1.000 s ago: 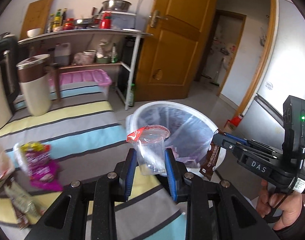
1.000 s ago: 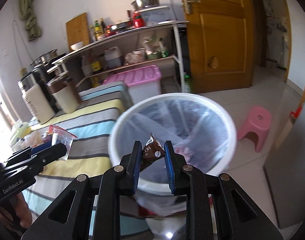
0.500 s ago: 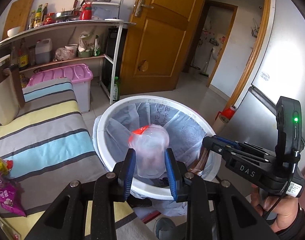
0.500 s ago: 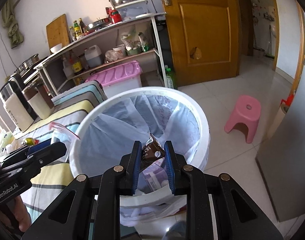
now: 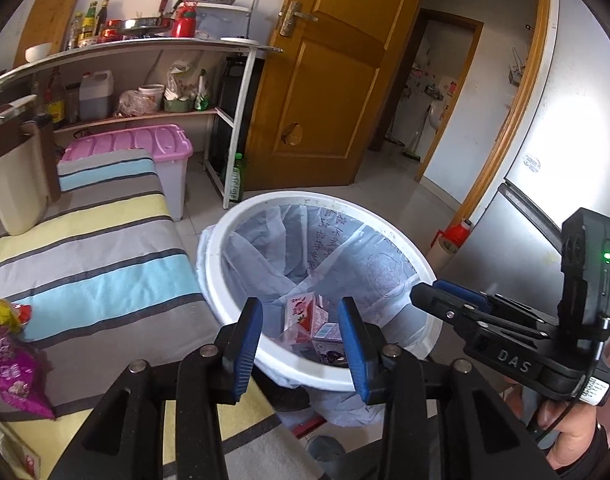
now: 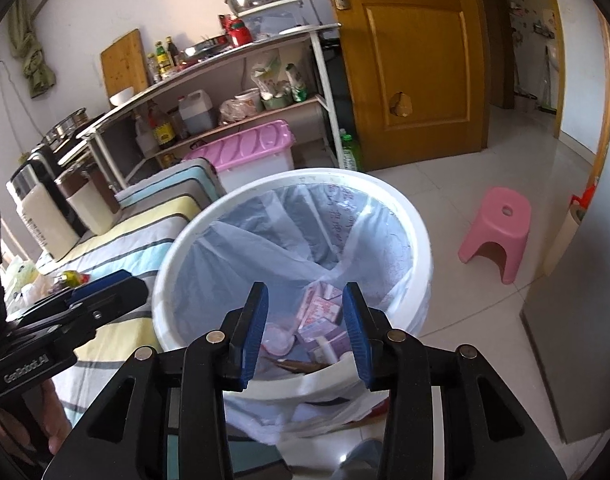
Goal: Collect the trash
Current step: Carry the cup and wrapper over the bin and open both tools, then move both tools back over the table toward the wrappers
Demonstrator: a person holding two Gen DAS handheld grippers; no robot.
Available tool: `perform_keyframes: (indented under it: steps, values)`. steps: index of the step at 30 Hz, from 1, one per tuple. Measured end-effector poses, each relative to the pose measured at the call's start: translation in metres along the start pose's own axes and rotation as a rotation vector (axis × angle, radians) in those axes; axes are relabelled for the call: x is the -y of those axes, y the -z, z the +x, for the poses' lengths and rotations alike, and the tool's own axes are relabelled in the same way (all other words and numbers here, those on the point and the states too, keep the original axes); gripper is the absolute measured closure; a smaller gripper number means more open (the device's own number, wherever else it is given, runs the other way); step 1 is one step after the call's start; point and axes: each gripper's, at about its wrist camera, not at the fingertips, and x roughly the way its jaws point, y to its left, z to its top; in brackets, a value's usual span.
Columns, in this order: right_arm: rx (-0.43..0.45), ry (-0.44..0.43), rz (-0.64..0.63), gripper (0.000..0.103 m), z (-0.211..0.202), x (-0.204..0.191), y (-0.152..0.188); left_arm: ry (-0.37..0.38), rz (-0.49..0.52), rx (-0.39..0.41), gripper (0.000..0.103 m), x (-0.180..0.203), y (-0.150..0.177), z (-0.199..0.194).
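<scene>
A white trash bin (image 5: pixel 221 280) with a clear liner stands on the floor beside the striped table; it also shows in the right wrist view (image 6: pixel 417 248). Pink cartons (image 5: pixel 301 316) and other wrappers (image 6: pixel 321 312) lie at its bottom. My left gripper (image 5: pixel 300 334) is open and empty above the bin's near rim. My right gripper (image 6: pixel 305 330) is open and empty above the bin too; it shows from the side in the left wrist view (image 5: pixel 445 296). A purple snack bag (image 5: pixel 13 372) and a yellow wrapper (image 5: pixel 5 312) lie on the striped table (image 5: pixel 105 272).
A pink stool (image 6: pixel 497 232) stands on the tiled floor right of the bin. A pink-lidded storage box (image 5: pixel 153 152) and a metal shelf rack (image 5: pixel 233 120) with bottles stand behind. A beige canister (image 5: pixel 13 192) stands on the table. A wooden door (image 5: pixel 317 92) is behind.
Both grippers opened over the bin. The clear plastic cup left my left gripper and the brown wrapper left my right gripper; neither is held now.
</scene>
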Motion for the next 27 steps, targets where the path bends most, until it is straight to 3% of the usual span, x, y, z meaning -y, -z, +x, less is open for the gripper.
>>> perform_keyframes:
  steps: [8,27]
  values:
    - [0.04,-0.046,-0.047,0.063,-0.024,-0.026,0.007,-0.077,-0.018,0.039,0.063,-0.011,0.011,-0.035]
    - [0.024,-0.197,-0.191,0.063,-0.047,-0.098,0.039,-0.205,-0.066,0.076,0.063,-0.04,0.055,-0.103]
